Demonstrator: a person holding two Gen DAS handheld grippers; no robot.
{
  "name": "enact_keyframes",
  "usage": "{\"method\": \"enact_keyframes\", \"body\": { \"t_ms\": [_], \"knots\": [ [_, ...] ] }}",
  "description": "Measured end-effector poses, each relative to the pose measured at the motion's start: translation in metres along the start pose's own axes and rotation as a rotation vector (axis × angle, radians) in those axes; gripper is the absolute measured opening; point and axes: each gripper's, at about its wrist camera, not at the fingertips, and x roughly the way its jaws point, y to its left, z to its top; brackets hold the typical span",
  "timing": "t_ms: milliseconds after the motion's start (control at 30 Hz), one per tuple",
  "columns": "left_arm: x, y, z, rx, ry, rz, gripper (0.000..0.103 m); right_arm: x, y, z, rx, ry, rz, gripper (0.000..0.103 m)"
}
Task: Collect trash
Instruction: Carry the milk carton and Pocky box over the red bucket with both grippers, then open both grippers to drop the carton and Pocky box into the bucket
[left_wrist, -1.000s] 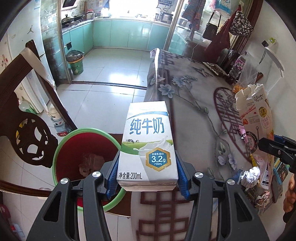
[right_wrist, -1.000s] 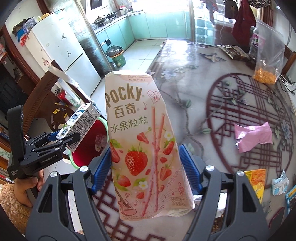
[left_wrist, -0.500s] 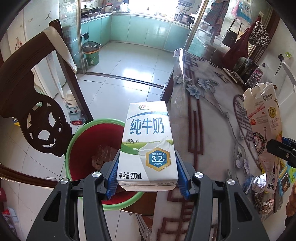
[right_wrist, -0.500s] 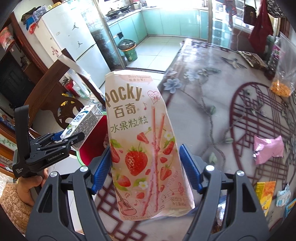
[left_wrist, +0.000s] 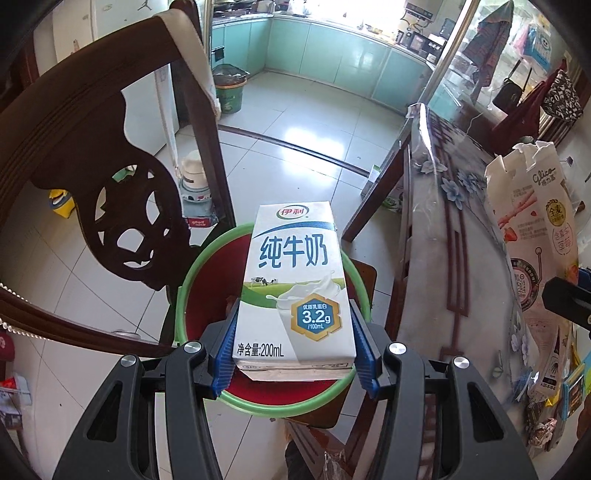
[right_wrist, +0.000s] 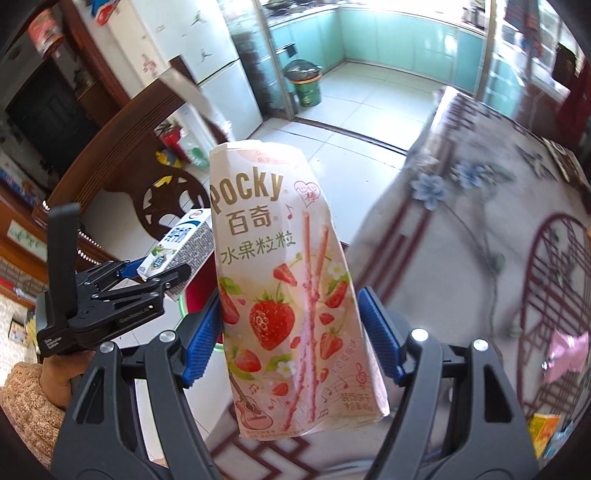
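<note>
The left tongs (left_wrist: 293, 350) are clamped on a milk carton (left_wrist: 293, 284), which hides much of the red bin (left_wrist: 207, 291) with its green rim below. The right tongs (right_wrist: 290, 339) grip a Pocky box (right_wrist: 291, 295), blocking the near tabletop (right_wrist: 461, 229). A carved chair (left_wrist: 110, 192) stands left of the bin. A pink wrapper (right_wrist: 567, 354) lies blurred at far right.

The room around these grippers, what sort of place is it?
Most likely a home dining area opening onto a kitchen: teal kitchen cabinets at the back, a white fridge, a carved wooden chair, and a table with a floral cover.
</note>
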Motion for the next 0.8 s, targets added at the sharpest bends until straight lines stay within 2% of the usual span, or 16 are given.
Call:
{"method": "enact_keyframes", "body": {
  "t_ms": [367, 800],
  "knots": [
    [0.013, 0.037, -0.004, -0.052, 0.031, 0.052, 0.05, 0.038, 0.037, 0.01, -0.08, 0.071, 0.038, 0.071],
    [0.026, 0.049, -0.003, -0.076, 0.054, 0.062, 0.05, 0.065, 0.066, 0.013, -0.158, 0.124, 0.045, 0.072]
  ]
}}
